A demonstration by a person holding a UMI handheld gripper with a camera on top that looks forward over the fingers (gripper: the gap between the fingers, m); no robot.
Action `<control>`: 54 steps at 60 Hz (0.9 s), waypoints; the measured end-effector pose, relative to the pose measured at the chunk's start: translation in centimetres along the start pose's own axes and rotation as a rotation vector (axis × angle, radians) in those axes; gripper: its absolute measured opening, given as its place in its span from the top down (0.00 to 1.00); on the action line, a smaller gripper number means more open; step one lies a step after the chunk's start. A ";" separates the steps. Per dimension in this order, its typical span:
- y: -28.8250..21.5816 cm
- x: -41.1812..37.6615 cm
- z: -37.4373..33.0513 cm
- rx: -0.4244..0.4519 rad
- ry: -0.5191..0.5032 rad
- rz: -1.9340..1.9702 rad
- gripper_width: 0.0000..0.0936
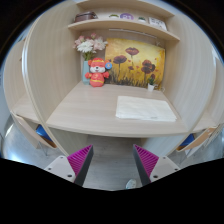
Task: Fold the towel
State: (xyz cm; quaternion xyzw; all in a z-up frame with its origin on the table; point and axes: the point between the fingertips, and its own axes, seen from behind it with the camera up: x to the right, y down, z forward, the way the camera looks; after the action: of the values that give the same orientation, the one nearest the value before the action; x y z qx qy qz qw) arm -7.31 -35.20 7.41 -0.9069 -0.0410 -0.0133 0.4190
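White towel (136,107) folded flat on the wooden desk (85,115), well beyond the gripper (113,162).
Fingers spread wide, holding nothing; a red plush toy (96,73), flowers (90,44) and poppy painting (134,60) stand behind.

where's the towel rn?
In the gripper view the towel lies flat on the desk, beyond the open gripper, right of the red toy and below the flower picture.

desk (90,118), red plush toy (96,72) – by flower pic (135,62), shelf (120,28) w/ items
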 end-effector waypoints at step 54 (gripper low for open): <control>-12.1 6.9 28.0 -0.052 0.087 -0.109 0.93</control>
State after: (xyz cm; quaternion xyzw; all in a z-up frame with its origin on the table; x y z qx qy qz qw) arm -1.78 -5.63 -1.14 -0.9125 -0.0718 -0.0765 0.3955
